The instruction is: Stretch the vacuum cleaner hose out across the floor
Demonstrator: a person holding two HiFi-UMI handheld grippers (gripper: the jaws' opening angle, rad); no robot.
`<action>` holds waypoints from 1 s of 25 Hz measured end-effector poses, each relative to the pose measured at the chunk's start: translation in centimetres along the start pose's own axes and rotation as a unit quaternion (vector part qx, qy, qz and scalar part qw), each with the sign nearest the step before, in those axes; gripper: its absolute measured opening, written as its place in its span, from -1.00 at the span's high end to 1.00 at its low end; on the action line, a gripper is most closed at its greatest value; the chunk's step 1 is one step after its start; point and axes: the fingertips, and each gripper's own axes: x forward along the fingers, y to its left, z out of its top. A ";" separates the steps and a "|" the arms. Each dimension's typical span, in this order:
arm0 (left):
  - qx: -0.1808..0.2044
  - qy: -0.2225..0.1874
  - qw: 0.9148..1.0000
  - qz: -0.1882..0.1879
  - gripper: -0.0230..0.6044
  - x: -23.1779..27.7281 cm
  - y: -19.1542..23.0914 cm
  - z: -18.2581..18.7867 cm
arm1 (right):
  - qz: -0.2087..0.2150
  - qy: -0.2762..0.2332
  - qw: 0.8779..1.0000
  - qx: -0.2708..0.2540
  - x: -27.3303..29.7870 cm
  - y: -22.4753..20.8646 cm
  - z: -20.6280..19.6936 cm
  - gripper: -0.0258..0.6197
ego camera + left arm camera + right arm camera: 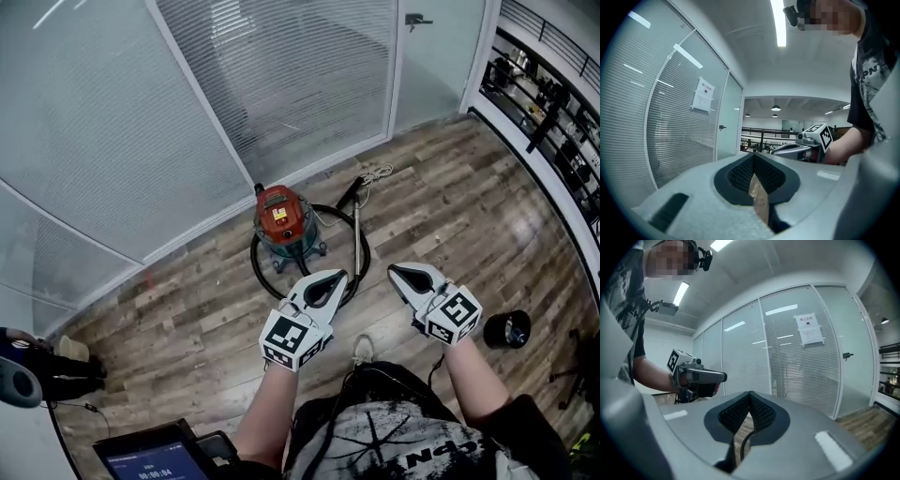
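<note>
Wood floor (450,187) next to a glass wall (187,112) here. The red vacuum cleaner (279,217) sits by the glass with its black hose (254,265) looped around it. My left hand-held gripper (339,276) and right hand-held gripper (394,271) are both pinched closed, holding nothing.

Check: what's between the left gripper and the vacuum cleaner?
In the head view, only the black hose looped round the vacuum cleaner, on wood floor, short of the left gripper.
</note>
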 end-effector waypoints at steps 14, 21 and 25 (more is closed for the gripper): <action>-0.005 0.006 0.999 -0.046 0.93 8.5 9.6 -0.1 | -0.038 0.043 0.998 0.003 7.4 -10.4 -0.3 0.90; -0.017 0.022 0.996 -0.083 0.93 8.7 16.0 -2.2 | -0.087 0.054 0.994 0.046 12.9 -13.1 -2.4 0.90; -0.020 0.035 0.995 -0.089 0.93 9.6 19.3 -4.3 | -0.092 0.069 0.992 0.056 16.3 -14.3 -5.1 0.90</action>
